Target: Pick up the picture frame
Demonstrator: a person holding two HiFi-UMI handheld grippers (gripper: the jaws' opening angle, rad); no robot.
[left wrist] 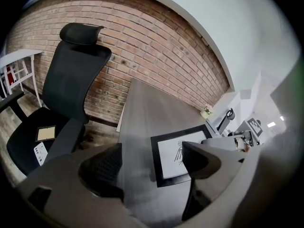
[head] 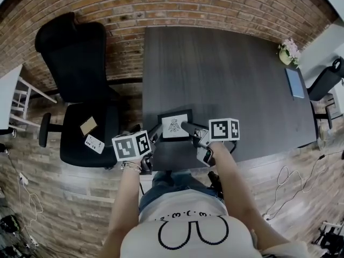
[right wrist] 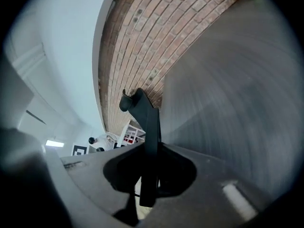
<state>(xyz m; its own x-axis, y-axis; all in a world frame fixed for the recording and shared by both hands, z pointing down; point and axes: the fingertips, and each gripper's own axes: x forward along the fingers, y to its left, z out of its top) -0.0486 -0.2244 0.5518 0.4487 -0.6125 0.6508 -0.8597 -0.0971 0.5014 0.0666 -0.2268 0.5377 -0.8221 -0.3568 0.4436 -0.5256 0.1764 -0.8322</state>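
Observation:
The picture frame (head: 174, 126) is black with a white print and sits over the near edge of the dark table (head: 226, 74). My right gripper (head: 186, 127) is shut on its right edge. In the right gripper view the picture frame (right wrist: 150, 127) shows edge-on, pinched between the jaws of the right gripper (right wrist: 148, 175). My left gripper (head: 156, 135) stands open just left of the frame. In the left gripper view the picture frame (left wrist: 175, 156) lies ahead of the wide-open left gripper (left wrist: 149, 172), untouched by its pads. Whether the frame still rests on the table I cannot tell.
A black office chair (head: 80, 85) stands left of the table with two small cards (head: 90, 134) on its seat. A flower pot (head: 289, 51) and a blue notebook (head: 294, 83) sit at the table's far right. A brick wall lies beyond.

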